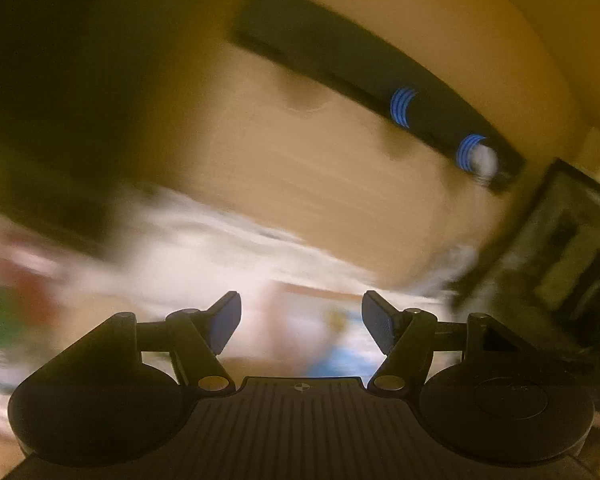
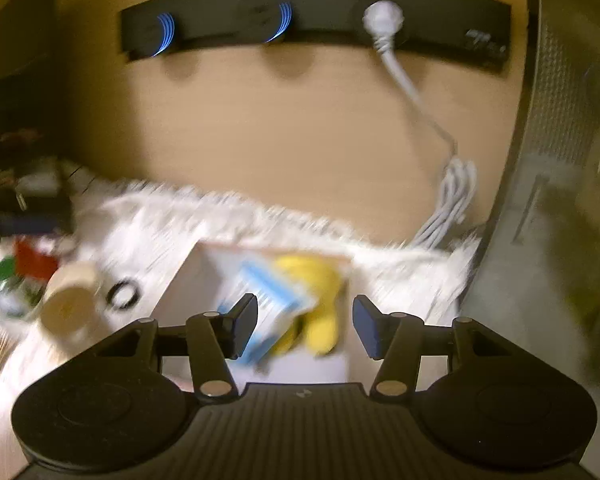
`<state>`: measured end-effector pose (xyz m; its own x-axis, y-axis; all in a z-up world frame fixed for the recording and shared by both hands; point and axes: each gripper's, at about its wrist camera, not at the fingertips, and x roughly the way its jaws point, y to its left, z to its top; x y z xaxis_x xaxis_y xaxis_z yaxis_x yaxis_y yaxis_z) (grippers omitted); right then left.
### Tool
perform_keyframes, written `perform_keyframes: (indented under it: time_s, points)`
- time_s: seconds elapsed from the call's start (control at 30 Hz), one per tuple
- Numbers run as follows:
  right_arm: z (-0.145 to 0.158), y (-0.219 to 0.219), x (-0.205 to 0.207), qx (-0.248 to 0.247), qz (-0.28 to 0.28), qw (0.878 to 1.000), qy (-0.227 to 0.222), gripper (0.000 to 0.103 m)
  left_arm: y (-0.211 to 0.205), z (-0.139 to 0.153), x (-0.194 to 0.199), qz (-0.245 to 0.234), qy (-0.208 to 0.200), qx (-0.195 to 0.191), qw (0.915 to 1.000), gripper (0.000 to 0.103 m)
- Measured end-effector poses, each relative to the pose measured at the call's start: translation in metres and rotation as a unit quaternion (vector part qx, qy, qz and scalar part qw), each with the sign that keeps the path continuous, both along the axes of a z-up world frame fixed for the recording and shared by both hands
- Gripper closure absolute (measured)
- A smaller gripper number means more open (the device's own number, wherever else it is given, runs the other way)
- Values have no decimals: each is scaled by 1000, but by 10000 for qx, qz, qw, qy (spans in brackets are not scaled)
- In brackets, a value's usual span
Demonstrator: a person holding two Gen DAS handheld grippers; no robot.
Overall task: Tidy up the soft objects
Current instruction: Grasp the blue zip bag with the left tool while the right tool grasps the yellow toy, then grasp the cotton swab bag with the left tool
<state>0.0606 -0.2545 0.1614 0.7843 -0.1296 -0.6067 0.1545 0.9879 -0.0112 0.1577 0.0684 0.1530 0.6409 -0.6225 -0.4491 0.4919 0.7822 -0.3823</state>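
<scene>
In the right wrist view a shallow white box (image 2: 184, 284) lies on a white fluffy cloth (image 2: 160, 216). Inside it are a yellow soft object (image 2: 324, 292) and a white-and-blue packet (image 2: 268, 300) that partly lies over it. My right gripper (image 2: 305, 318) hangs just above the box, jaws apart, and the pads touch nothing. The left wrist view is badly blurred. There my left gripper (image 1: 301, 314) stands open with nothing between its fingers, over the white cloth (image 1: 200, 240) and a vague blue patch (image 1: 340, 354).
A black power strip (image 2: 320, 12) with a white plug (image 2: 382, 16) and a bundled cable (image 2: 452, 200) runs along the wooden back panel. A dark computer case (image 2: 560, 160) stands at the right. At the left lie a beige roll (image 2: 70, 304), a black ring (image 2: 122, 294) and small clutter.
</scene>
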Motion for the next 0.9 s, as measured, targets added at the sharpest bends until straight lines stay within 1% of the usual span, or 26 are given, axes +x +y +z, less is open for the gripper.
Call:
perform_keyframes:
  time_s: [0.07,0.1,0.13,0.2,0.27,0.33,0.4,0.47,0.53,0.6,0.67,0.73,0.77,0.8,0.9]
  points:
    - [-12,12,-12,82,192,9998,79,47,33,-10,-10,369,-224,444,9981,31]
    - [-18,19,-17,128,302,9993,158,47,51,-19,-14,556,-289,728,9954,31]
    - [-24,26,-20,160,410,9987,245,47,70,-31,-16,750,-266,1044,9913,31]
    - [-38,44,-24,174,652,9967,443,47,104,-50,-15,1150,-45,1471,9824,31]
    - [-50,65,-24,86,871,9945,571,47,135,-68,-11,1507,253,1600,9752,31]
    - [-60,85,-19,25,1020,9923,700,47,155,-78,-3,1694,495,1572,9717,31]
    - [-66,106,-15,15,1232,9889,829,47,163,-84,6,1673,627,1562,9714,31]
    - [-68,123,-16,31,1438,9857,883,47,161,-88,10,1413,784,1604,9737,31]
    - [-68,137,-18,-20,1593,9829,921,47,151,-91,5,1070,775,1656,9773,31]
    - [-71,145,-21,-64,1699,9805,988,47,141,-96,1,822,754,1770,9779,31]
    - [-76,149,-22,-111,1711,9786,1135,47,132,-107,1,750,931,1974,9730,31]
    - [-79,151,-23,-163,1660,9786,1201,46,126,-117,4,861,940,2261,9657,30]
    - [-80,150,-24,-165,1628,9790,1218,46,122,-120,5,873,962,2363,9629,26]
    - [-80,149,-25,-153,1613,9791,1231,46,122,-120,5,878,981,2396,9619,24]
    - [-80,147,-32,-157,1615,9788,1251,46,114,-128,13,840,1147,2646,9538,20]
